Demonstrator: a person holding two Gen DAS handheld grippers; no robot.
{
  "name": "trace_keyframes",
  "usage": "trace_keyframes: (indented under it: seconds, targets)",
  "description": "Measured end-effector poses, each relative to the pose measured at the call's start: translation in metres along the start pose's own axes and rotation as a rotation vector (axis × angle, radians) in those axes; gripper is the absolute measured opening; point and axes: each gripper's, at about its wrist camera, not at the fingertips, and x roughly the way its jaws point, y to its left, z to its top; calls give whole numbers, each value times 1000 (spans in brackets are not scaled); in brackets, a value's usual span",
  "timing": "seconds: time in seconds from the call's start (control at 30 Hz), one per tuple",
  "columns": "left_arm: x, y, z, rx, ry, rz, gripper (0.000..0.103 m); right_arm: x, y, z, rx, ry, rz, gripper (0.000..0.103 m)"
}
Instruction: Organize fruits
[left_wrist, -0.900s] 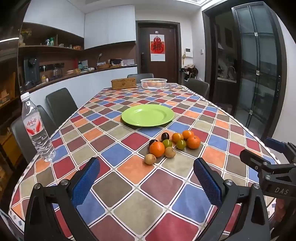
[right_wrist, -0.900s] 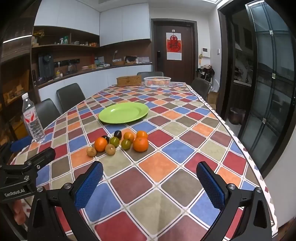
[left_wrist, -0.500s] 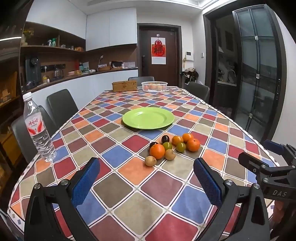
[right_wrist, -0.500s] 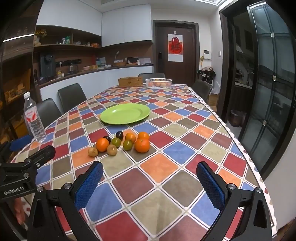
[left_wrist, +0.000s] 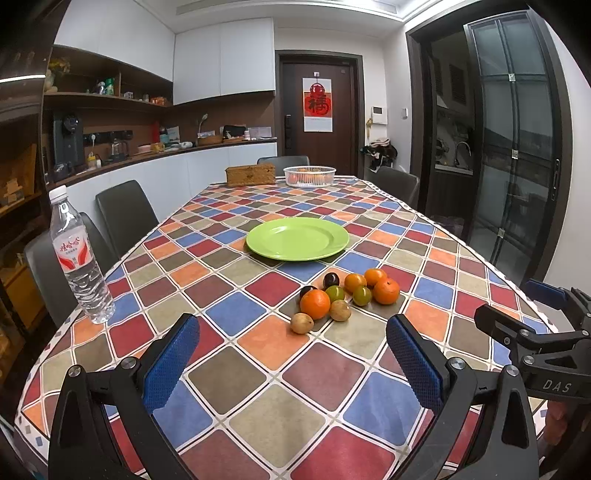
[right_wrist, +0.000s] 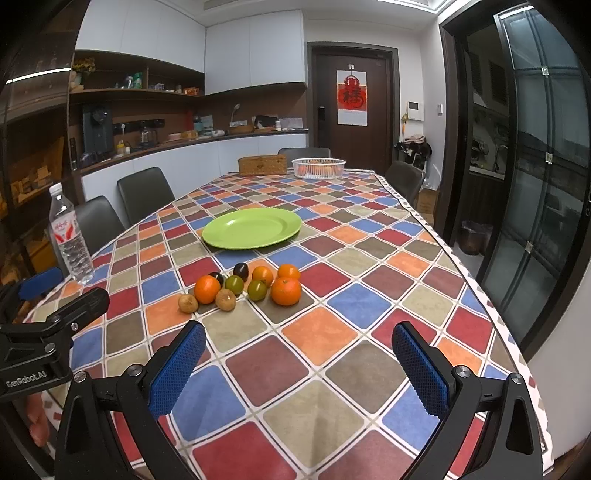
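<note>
A cluster of small fruits (left_wrist: 343, 295) lies on the checked tablecloth: oranges (left_wrist: 315, 304), green ones (left_wrist: 361, 295), dark plums (left_wrist: 331, 279) and brown ones (left_wrist: 301, 323). It also shows in the right wrist view (right_wrist: 243, 286). An empty green plate (left_wrist: 297, 238) sits just beyond them, also in the right wrist view (right_wrist: 252, 227). My left gripper (left_wrist: 293, 360) is open and empty, above the near table edge, short of the fruits. My right gripper (right_wrist: 299, 365) is open and empty, to the right of the left one.
A water bottle (left_wrist: 79, 258) stands at the table's left edge. A white basket with fruit (left_wrist: 309, 175) and a wicker box (left_wrist: 250, 174) are at the far end. Chairs (left_wrist: 125, 214) line the left side. Glass doors are on the right.
Both views have tilted upward a little, so the fruits and plate sit lower in frame. Both grippers stay open and nothing on the table has moved.
</note>
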Motion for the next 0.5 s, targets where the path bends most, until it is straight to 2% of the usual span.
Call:
trace_keyframes:
  seconds: [0.5]
  targets:
    - [-1,1,1,0,-5,3,103,-1,1,0,-3,-3,0,102]
